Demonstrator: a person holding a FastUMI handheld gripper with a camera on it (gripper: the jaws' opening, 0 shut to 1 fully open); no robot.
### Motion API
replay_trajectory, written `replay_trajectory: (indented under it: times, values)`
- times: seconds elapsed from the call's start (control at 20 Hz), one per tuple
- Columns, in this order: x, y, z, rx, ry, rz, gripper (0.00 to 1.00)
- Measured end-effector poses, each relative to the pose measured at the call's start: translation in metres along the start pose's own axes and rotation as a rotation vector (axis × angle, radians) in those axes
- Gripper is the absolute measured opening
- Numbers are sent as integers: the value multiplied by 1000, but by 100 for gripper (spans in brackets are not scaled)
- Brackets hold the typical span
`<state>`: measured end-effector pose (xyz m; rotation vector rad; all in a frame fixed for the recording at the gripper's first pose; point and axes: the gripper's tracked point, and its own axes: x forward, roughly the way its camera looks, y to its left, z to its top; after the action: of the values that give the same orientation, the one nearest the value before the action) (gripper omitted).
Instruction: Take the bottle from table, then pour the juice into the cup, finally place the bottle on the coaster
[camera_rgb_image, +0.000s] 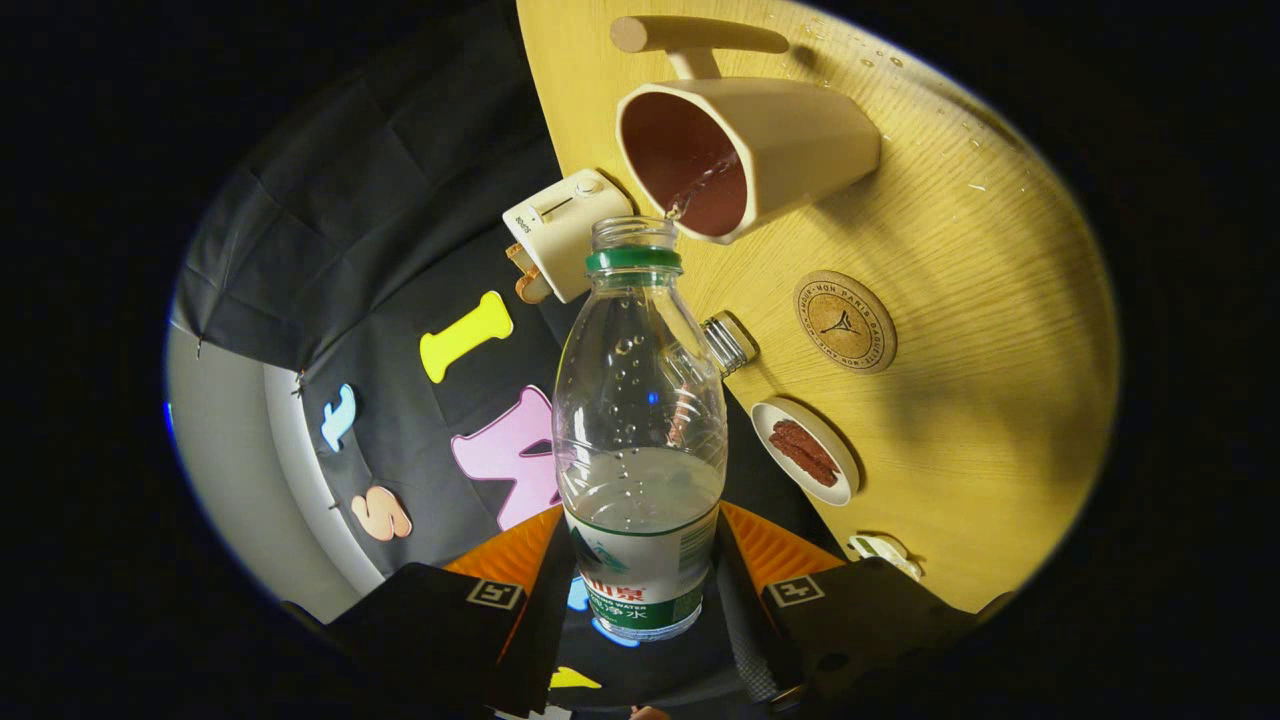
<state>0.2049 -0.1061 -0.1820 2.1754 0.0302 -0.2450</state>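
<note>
fingers (540, 560) clamp the bottle (640, 440), tipped, thin stream entering the cup (740, 150); i'd keep the mouth over the rim, tilt slowly.

Both fingers (560, 575) clamp the clear water bottle (640, 440), tipped so a thin stream runs into the cream cup (745, 155); the cork coaster (845, 322) lies near on the worktop (980, 300).

Staged kitchen booth: toaster (565, 232), wooden table (960, 400).
</note>
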Motion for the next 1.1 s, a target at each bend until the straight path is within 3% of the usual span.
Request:
replay_trajectory:
  times: [0.3,1.1]
  values:
    - [3,15,-5,115,-5,52,73]
    - [5,33,3,110,-74,96,73]
